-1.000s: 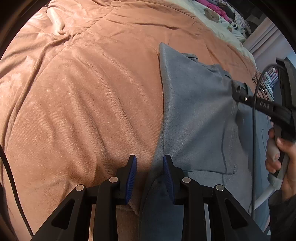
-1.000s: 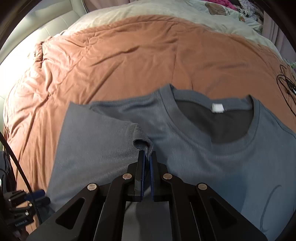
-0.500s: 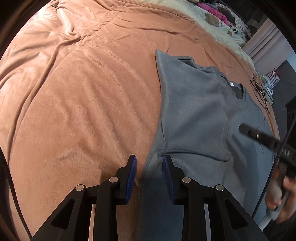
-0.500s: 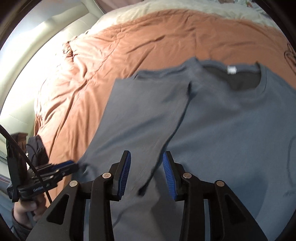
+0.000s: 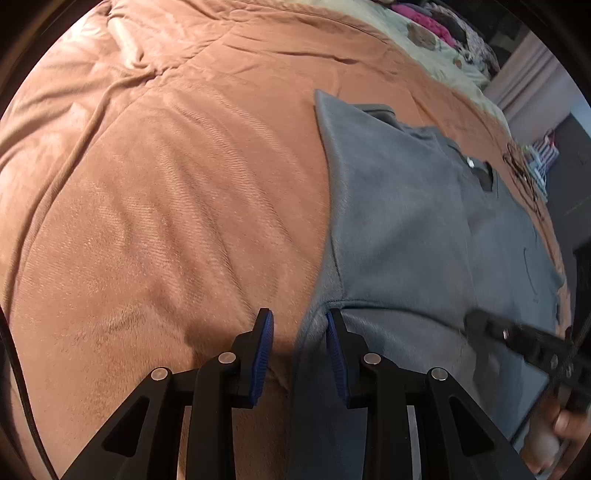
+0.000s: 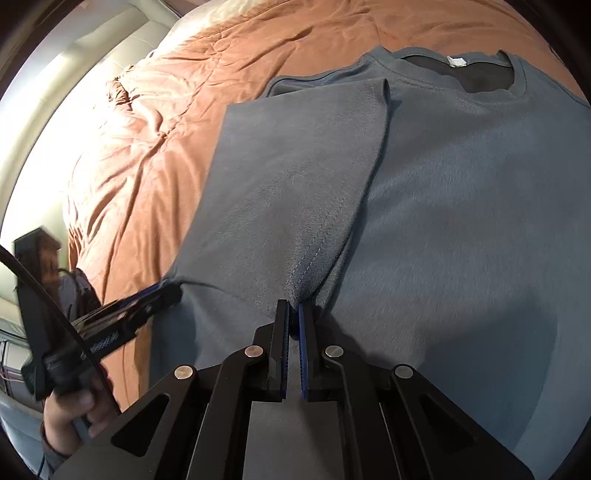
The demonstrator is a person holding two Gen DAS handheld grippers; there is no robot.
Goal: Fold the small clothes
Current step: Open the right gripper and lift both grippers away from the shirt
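Observation:
A grey T-shirt (image 6: 461, 206) lies flat on the bed with its left sleeve folded in over the chest; its white neck label (image 6: 457, 61) shows at the top. It also shows in the left wrist view (image 5: 399, 229). My right gripper (image 6: 292, 314) is shut on the hem of the folded sleeve (image 6: 306, 184). My left gripper (image 5: 298, 325) is open and empty, straddling the shirt's left edge at the armpit fold. The left gripper (image 6: 162, 291) appears in the right wrist view, and the right gripper (image 5: 476, 319) in the left wrist view.
An orange-brown blanket (image 5: 166, 184) covers the bed around the shirt. A cream sheet and pile of clothes (image 5: 436, 29) lie at the far end. A black cable (image 5: 521, 173) lies on the blanket past the shirt. A padded cream headboard (image 6: 74, 92) is at left.
My right gripper let go of the sleeve, opened and drew back, then closed again on the sleeve hem lower down. The left gripper stayed open at the shirt's edge.

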